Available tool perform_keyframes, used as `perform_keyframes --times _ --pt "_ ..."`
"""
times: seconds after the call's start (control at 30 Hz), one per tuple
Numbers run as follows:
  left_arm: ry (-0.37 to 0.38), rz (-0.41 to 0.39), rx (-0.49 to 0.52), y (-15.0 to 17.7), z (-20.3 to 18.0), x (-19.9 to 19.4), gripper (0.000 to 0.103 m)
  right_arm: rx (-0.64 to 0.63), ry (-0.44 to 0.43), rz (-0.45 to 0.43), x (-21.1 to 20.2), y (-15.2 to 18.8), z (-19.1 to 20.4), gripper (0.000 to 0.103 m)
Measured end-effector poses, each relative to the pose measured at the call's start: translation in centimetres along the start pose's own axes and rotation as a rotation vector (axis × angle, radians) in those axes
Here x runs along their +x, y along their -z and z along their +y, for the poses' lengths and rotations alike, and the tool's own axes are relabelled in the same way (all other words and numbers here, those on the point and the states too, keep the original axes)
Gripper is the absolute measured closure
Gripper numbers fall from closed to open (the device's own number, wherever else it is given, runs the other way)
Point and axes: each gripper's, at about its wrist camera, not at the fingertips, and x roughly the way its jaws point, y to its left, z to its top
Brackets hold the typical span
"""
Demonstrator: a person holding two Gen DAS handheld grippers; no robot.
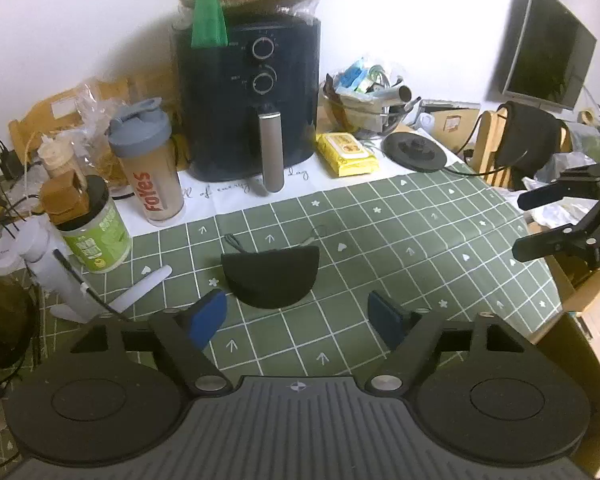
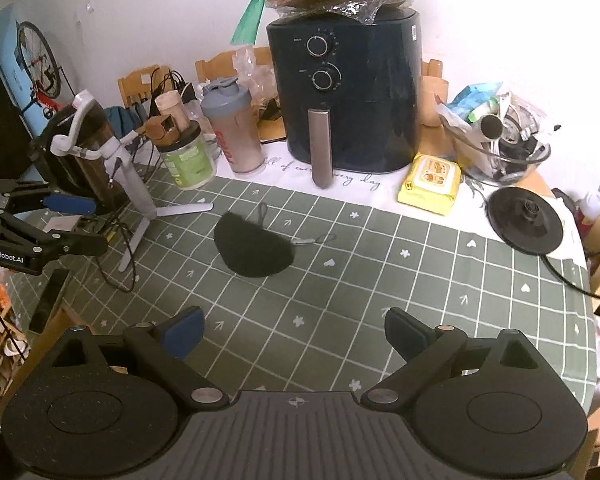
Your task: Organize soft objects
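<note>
Green checked tablecloth (script partly legible), "FoYes" shaker, "GenRobot.AI" left hand-held gripper and right hand-held gripper, jaws apart, empty.

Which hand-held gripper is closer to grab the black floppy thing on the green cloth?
The left hand-held gripper, probably. The black folded cloth lies just ahead of its open fingers, nearly between them. The right hand-held gripper is open too, but a wider stretch of tablecloth separates it.

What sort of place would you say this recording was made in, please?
Most likely a home dining or kitchen table: an air fryer, a shaker bottle and a kettle base stand on a checked tablecloth.
</note>
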Motion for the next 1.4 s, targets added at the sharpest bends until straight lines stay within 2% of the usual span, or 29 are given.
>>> perform_keyframes --times 0.23,0.43,0.57,0.73,0.93,1.1,1.4 --pt "0.005 0.04 0.038 -0.4 1.0 3.4 0.023 -0.038 0.022 0.036 1.7 -0.7 0.2 0.006" --pt "0.019 0.075 0.091 -1.2 1.3 6.1 0.023 0.006 0.026 0.045 2.3 -0.1 -0.2 0.006" --pt "0.002 0.1 0.179 -1.9 1.0 8.0 0.023 0.045 0.032 0.057 2.7 0.8 -0.4 0.006" --pt "0.024 0.133 0.246 -2.8 0.9 10.3 0.023 0.087 0.042 0.061 2.8 1.7 -0.6 0.006" --pt "0.037 0.169 0.411 -3.4 0.0 13.5 0.014 0.146 0.061 0.043 2.1 2.4 -1.0 0.006" --pt "0.07 0.217 0.529 -3.5 -0.4 16.3 0.014 0.178 0.083 0.033 1.4 3.0 -1.3 0.006" --pt "0.167 0.306 0.633 -4.1 0.2 20.8 0.014 0.258 0.122 0.017 0.2 4.7 -2.1 0.006"
